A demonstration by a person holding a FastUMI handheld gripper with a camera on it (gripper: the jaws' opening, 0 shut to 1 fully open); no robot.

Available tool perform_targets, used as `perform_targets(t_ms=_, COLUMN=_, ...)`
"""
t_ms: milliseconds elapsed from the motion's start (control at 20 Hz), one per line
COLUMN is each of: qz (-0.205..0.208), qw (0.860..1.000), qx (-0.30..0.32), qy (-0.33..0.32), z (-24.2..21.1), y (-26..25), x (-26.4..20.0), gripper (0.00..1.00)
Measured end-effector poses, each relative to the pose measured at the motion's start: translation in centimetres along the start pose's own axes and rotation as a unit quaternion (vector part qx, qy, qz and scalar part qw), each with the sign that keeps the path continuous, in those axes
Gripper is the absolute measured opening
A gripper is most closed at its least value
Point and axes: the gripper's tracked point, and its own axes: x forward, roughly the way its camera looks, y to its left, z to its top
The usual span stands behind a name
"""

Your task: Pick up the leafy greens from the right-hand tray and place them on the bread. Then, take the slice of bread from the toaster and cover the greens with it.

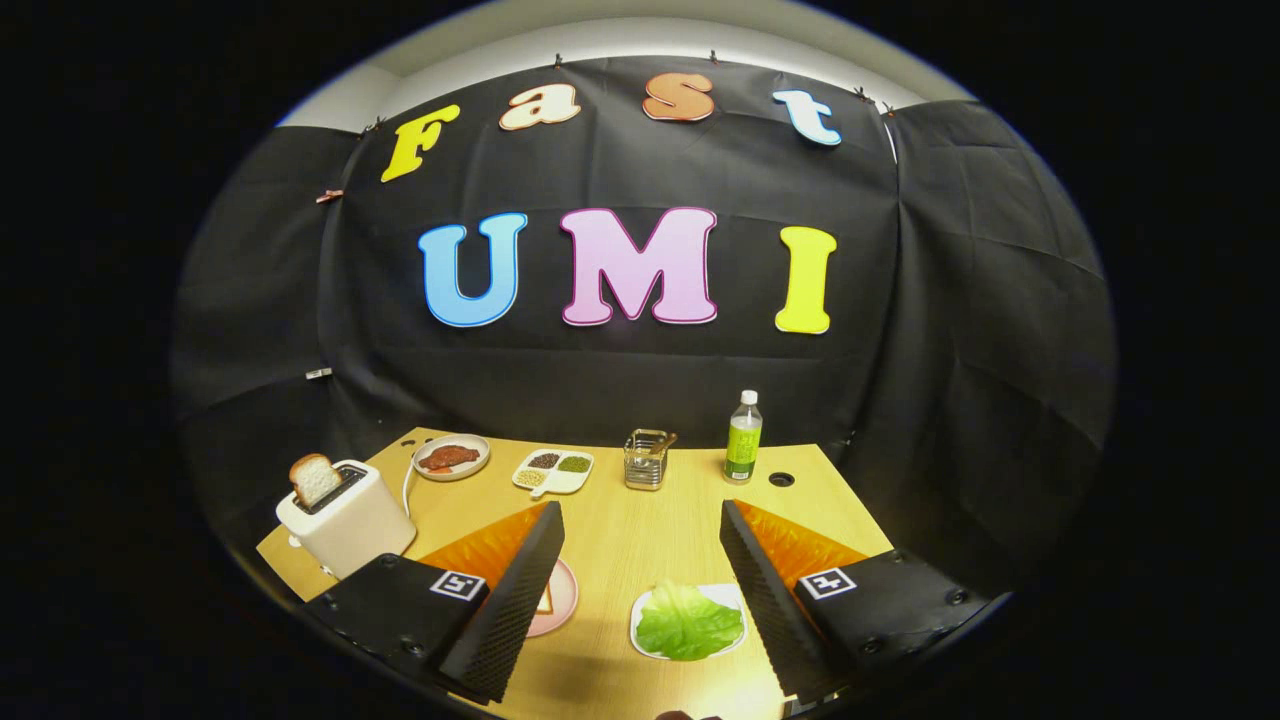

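Gripper view shows the tool point(640, 580) spread wide and holding nothing, so no step is done. Between its fingers, nearer the right one, the leafy greens point(688, 622) lie on their tray point(722, 595); a pink plate point(560, 600) sits partly hidden behind the left finger. Farther left, the bread slice point(314, 478) stands in the toaster point(345, 520) on the surface point(640, 520).

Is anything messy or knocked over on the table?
Nothing stands out. The bread slice sits in the toaster, the bottle stands upright, and the leafy greens lie flat on their white tray. No spills show. The hand-held gripper is open, fingers spread either side of the greens.
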Motion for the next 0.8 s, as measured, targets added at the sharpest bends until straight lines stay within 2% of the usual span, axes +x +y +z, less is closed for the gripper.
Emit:
perform_targets(t_ms=400, qz=0.02, qw=0.997, qx=0.009, qy=0.075, z=-5.5, y=-1.5, x=2.2, gripper=0.98)
perform_targets(t_ms=800, qz=0.052, qw=0.986, qx=0.003, qy=0.161, z=-12.9, y=-3.1, x=4.9, gripper=0.98)
